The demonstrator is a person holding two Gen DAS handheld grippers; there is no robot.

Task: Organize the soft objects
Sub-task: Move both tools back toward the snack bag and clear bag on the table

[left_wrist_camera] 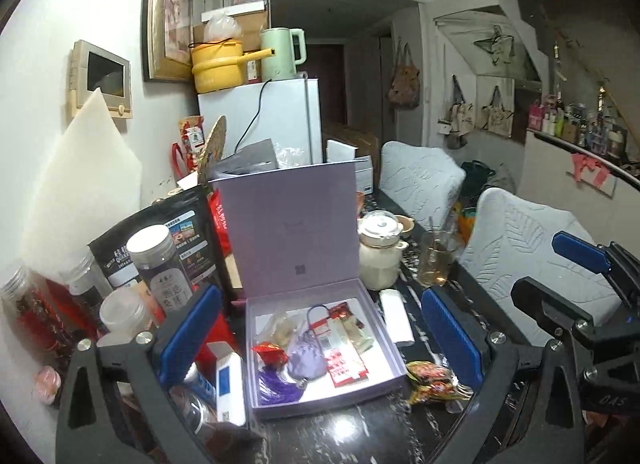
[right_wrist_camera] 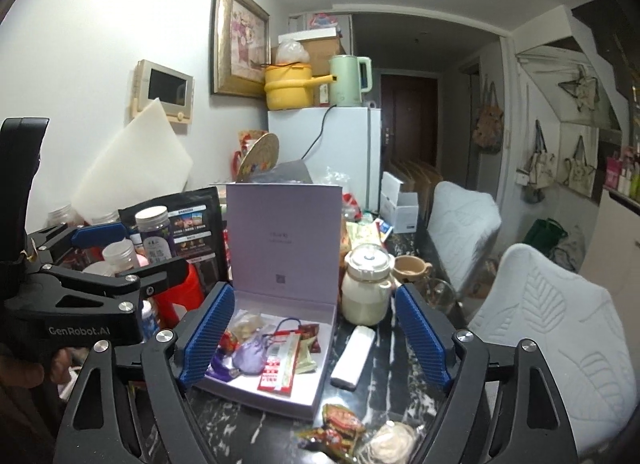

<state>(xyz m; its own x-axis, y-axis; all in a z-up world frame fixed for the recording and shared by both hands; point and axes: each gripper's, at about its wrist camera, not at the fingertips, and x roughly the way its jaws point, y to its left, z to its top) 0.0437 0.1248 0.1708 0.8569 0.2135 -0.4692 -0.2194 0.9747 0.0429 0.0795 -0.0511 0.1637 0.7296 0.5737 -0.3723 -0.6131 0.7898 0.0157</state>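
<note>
On the dark marbled counter a lilac gift box lies with its lid standing upright at its twelve o'clock edge. Inside the tray are a lilac drawstring pouch with a purple tassel at its seven o'clock, a red-and-white flat packet at its three o'clock, a red wrapped sweet at its nine o'clock and pale sachets towards the lid. The left tool hangs above the box with its blue pads wide apart and nothing between them; the tray shows in the gap. The right tool hangs over the same box, blue pads also spread wide and empty. A white oblong pack lies on the counter just beside the box at its three o'clock. A cluster of bright crinkled candy wrappers sits near the box's five o'clock corner, with a pale round soft bundle just beside it at three o'clock. A cream lidded ceramic pot stands at the box's one o'clock, and a glass mug is near it. Jars with screw caps and a black foil bag crowd the box's nine to ten o'clock side. Two white quilted chair backs stand beyond the counter's three o'clock edge.
</note>
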